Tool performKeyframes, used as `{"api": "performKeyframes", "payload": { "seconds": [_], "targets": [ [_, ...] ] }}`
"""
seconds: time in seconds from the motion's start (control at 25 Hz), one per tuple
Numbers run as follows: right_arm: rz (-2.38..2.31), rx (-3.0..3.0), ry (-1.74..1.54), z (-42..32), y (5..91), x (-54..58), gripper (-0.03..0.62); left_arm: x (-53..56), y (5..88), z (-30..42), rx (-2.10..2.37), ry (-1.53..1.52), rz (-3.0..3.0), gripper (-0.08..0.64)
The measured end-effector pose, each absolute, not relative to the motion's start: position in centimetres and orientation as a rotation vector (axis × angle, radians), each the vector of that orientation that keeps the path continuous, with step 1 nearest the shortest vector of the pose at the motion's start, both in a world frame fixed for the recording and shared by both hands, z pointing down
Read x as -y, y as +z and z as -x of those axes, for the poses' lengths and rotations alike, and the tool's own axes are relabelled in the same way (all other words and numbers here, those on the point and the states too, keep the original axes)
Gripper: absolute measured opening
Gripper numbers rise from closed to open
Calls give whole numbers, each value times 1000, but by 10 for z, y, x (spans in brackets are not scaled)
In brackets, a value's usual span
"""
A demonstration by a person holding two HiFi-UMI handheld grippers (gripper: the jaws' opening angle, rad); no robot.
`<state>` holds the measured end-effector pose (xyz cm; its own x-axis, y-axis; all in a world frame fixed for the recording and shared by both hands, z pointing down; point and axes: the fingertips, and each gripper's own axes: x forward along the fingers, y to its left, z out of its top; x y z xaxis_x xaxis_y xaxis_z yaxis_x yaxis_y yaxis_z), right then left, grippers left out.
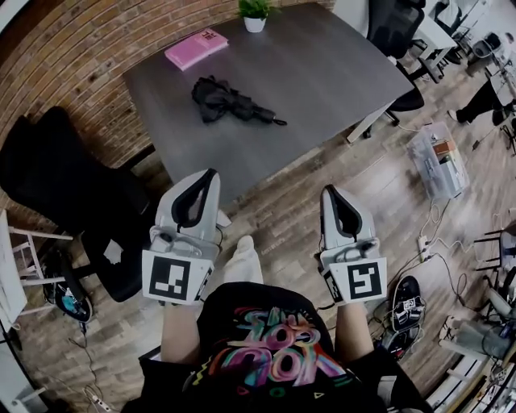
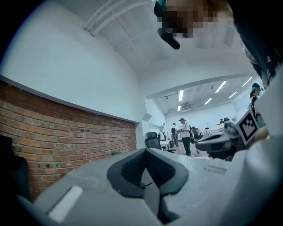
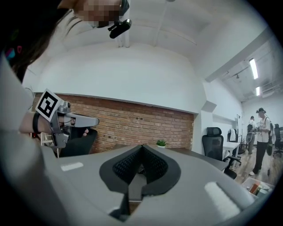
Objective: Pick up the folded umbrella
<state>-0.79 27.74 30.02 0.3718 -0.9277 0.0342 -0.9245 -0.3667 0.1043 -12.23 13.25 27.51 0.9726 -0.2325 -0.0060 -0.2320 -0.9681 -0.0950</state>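
Observation:
The folded black umbrella (image 1: 230,102) lies on the grey table (image 1: 322,73), handle end pointing right. Both grippers hover over the wooden floor, short of the table's near edge and well apart from the umbrella. My left gripper (image 1: 211,174) is shut with nothing in it; in its own view the tips (image 2: 145,151) meet. My right gripper (image 1: 329,191) is also shut and empty, its jaws closed (image 3: 142,146) and aimed at the table. The umbrella is not clear in either gripper view.
A pink book (image 1: 196,48) and a small potted plant (image 1: 255,14) sit at the table's far side. A black office chair (image 1: 56,169) stands left. A clear plastic box (image 1: 439,161) and cables lie on the floor right. People stand far off (image 2: 182,134).

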Motion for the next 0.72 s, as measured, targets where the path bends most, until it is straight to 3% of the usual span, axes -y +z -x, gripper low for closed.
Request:
{"api": "performKeyframes", "payload": {
  "seconds": [0.72],
  "targets": [
    [-2463,1697,8,-40,307,-143,-1,-1,288,78,-388,-26,3076,2]
  ]
}}
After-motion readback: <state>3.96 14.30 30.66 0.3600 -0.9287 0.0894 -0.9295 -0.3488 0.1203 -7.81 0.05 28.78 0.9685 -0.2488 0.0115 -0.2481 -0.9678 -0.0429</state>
